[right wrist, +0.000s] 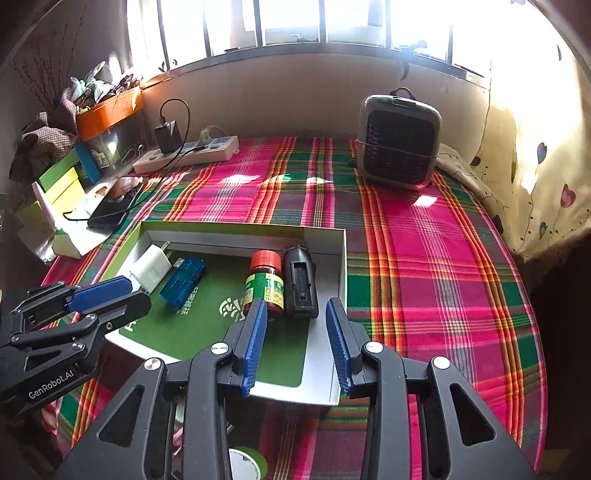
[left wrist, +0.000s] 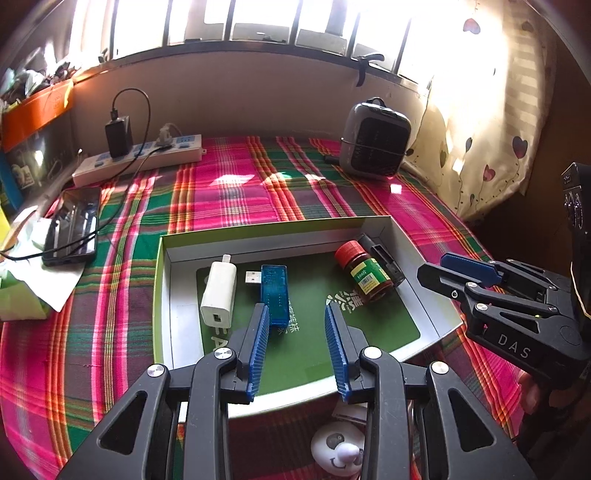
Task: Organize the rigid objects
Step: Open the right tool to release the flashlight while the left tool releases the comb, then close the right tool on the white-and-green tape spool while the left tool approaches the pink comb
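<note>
We see a shallow white cardboard box lid (right wrist: 334,258) w/ green liner, near the front edge of the plaid-clothed desk (right wrist: 424,258). Inside: white USB charger cube (left wrist: 218,291) and blue translucent USB dongle (left wrist: 274,291) at left; red-capped brown bottle (right wrist: 265,282) touching black rectangular battery pack (right wrist: 301,286) at right. Left gripper (left wrist: 297,341) and right gripper (right wrist: 297,338): jaws open, empty (both over the lid).

Strong daylight pours in from the barred window (left wrist: 236,22) at twelve o'clock, blowing out the panes and the curtain (right wrist: 532,147) toward two. I see sun patches on the plaid cloth (left wrist: 236,184). Fisheye bending curves every edge; corners go black.
</note>
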A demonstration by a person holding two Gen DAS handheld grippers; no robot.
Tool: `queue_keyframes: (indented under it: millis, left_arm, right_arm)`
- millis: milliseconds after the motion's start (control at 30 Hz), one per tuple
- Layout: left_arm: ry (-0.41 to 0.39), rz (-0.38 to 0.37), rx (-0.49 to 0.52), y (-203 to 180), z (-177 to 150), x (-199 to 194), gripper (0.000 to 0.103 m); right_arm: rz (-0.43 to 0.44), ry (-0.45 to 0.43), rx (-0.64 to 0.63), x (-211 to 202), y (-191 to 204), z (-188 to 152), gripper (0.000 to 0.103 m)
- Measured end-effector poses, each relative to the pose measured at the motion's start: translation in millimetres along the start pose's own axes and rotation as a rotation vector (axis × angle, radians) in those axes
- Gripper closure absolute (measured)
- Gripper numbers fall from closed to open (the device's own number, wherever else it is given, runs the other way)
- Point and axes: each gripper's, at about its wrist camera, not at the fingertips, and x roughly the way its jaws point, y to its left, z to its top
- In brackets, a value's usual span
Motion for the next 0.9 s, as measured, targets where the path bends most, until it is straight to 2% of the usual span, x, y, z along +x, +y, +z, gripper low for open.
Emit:
queue_keyframes:
  millis: [233, 433, 667, 900]
  left_arm:
    - [-0.009, -0.049, 0.004, 3, -27, -26, 0.069]
    - [-0.008, -0.092, -0.006, 12, -53, -44, 0.068]
    - [0.007, -0.134, -0.018, 19, -79, -54, 0.068]
    - [0.022, -0.185, -0.025, 20, -88, -54, 0.068]
  right_arm:
    - [0.026, -0.033, 0.067, -30, 0, -32, 0.058]
    - [0.06, -0.05, 0.121, -44, 2, -62, 0.056]
    - [0.079, -0.037, 0.146, -43, 12, -85, 0.053]
    - [0.049, 0.001, 0.129, -31, 21, -91, 0.052]
